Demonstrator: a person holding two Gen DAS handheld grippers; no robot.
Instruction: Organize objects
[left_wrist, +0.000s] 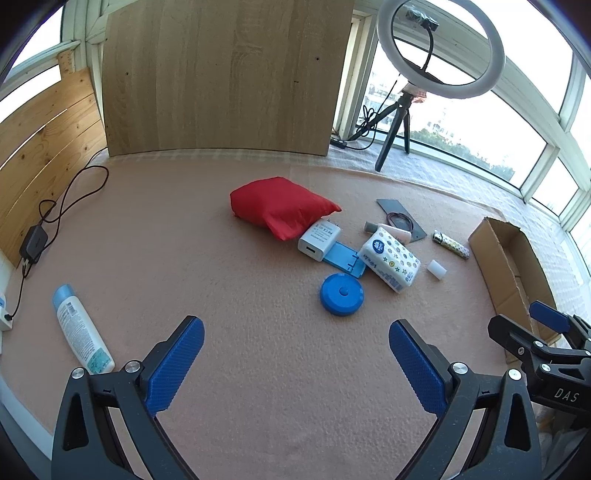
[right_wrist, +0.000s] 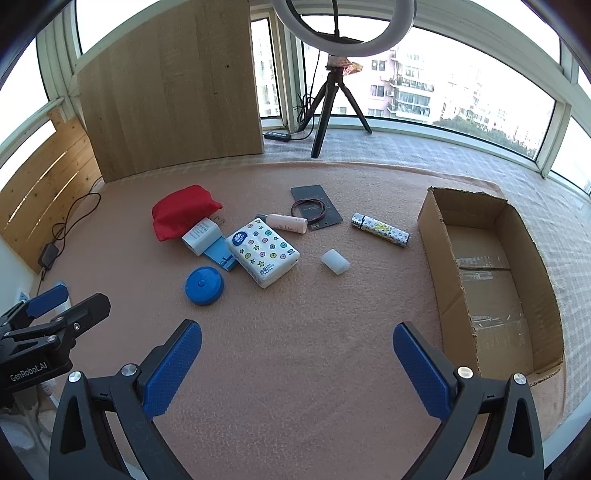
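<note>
A cluster of small items lies mid-table: a red pouch (left_wrist: 280, 206) (right_wrist: 183, 210), a white charger (left_wrist: 318, 240) (right_wrist: 202, 234), a blue flat holder (left_wrist: 341, 258), a round blue tape measure (left_wrist: 342, 293) (right_wrist: 204, 285), a tissue pack (left_wrist: 391, 258) (right_wrist: 263, 251), a pink tube (right_wrist: 287, 222), a white cap (right_wrist: 335, 261) and a patterned lighter (left_wrist: 451, 244) (right_wrist: 380, 229). An open cardboard box (right_wrist: 436, 236) (left_wrist: 491, 258) stands at the right. My left gripper (left_wrist: 295, 354) and right gripper (right_wrist: 297, 354) hover open over bare cloth, holding nothing.
A white lotion bottle (left_wrist: 83, 330) lies at the left near a black adapter with its cable (left_wrist: 35, 243). A dark card with a looped wire (right_wrist: 314, 206) sits behind the cluster. A ring light on a tripod (right_wrist: 332, 92) and a wooden board (left_wrist: 221, 77) stand at the back.
</note>
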